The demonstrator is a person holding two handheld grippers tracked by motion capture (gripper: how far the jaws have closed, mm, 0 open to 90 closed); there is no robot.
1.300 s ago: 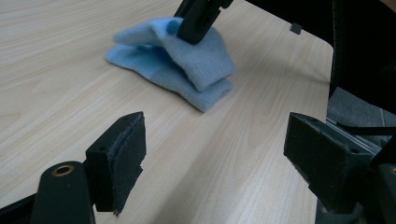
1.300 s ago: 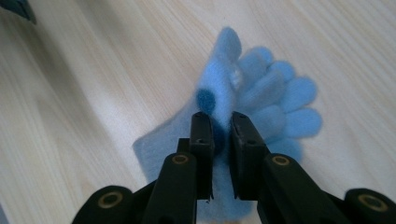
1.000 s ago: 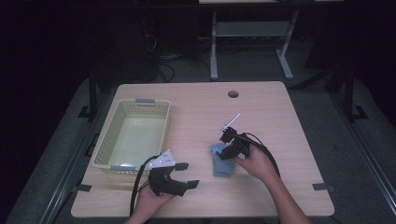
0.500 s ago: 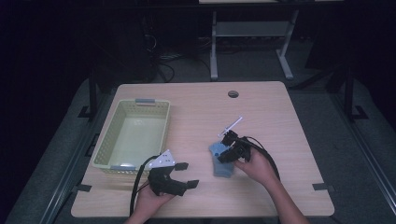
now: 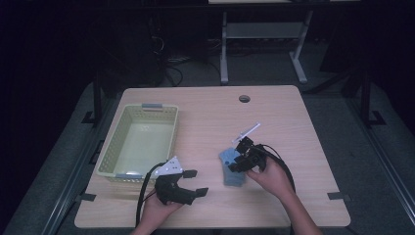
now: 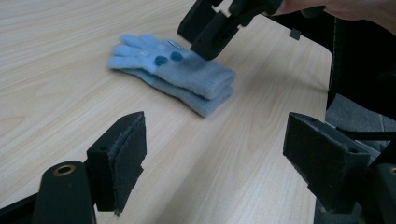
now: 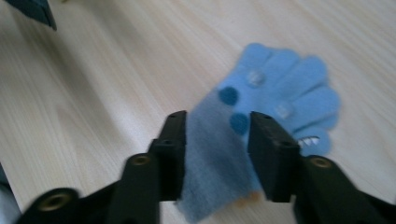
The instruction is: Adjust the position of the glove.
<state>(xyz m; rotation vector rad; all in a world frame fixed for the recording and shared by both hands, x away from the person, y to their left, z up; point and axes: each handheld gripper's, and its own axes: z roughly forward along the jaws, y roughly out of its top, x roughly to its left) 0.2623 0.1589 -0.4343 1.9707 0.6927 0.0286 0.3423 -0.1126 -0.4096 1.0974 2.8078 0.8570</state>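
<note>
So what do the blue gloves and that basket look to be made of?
The gloves look like soft knitted fleece or wool, matte and fuzzy, with darker blue dots, probably grip pads. The basket looks like pale yellow-green moulded plastic, smooth, its walls a lattice of slots. The table looks like light wood-grain laminate.

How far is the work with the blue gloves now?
Done: the pair of light blue gloves lies stacked on the table. In hand: the right gripper is over them, its jaws just opened, straddling the fabric. Left: the yellow basket holds no glove, and the left gripper waits open beside it.
</note>
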